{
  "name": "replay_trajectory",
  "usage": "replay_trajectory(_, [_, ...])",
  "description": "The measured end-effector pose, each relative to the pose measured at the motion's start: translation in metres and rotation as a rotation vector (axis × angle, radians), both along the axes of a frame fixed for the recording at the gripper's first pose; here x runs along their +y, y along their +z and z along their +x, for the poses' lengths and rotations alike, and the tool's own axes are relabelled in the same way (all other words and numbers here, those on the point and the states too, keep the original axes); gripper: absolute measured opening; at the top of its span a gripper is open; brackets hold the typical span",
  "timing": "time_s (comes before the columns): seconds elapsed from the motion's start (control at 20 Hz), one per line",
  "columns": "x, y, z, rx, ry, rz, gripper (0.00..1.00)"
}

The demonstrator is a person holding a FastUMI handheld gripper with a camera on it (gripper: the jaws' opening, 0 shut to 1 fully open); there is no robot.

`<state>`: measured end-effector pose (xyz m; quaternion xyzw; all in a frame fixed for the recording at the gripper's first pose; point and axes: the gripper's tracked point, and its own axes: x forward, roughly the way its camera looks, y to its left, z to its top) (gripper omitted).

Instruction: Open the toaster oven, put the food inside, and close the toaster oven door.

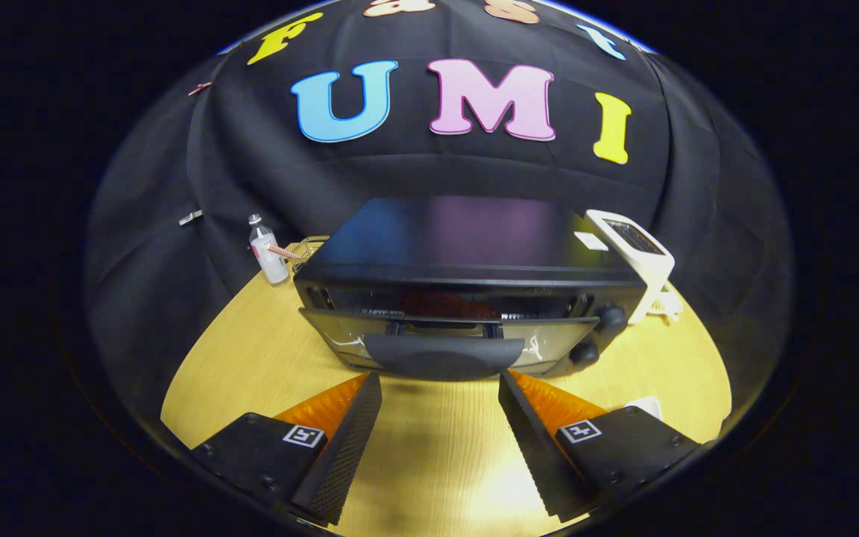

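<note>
A black toaster oven stands on the wooden table just ahead of my fingers. Its glass door leans partway out from the top, and the wide dark handle faces me. Through the gap above the door a reddish item shows inside the oven; I cannot tell what it is. My gripper is open, its two fingertips flanking the lower edge of the handle, close to it, with nothing pressed between them.
Two knobs sit on the oven's right side. A white toaster stands to the right behind the oven, a small bottle to the left behind it. A white object peeks out beside my right finger.
</note>
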<state>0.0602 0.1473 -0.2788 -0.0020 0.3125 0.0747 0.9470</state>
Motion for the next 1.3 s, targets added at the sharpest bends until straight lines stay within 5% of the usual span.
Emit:
replay_trajectory(0.6, [-0.013, 0.059, -0.024, -0.185, 0.097, -0.071, 0.98])
replay_trajectory(1.3, [-0.057, 0.245, -0.025, -0.57, -0.026, 0.019, 0.98])
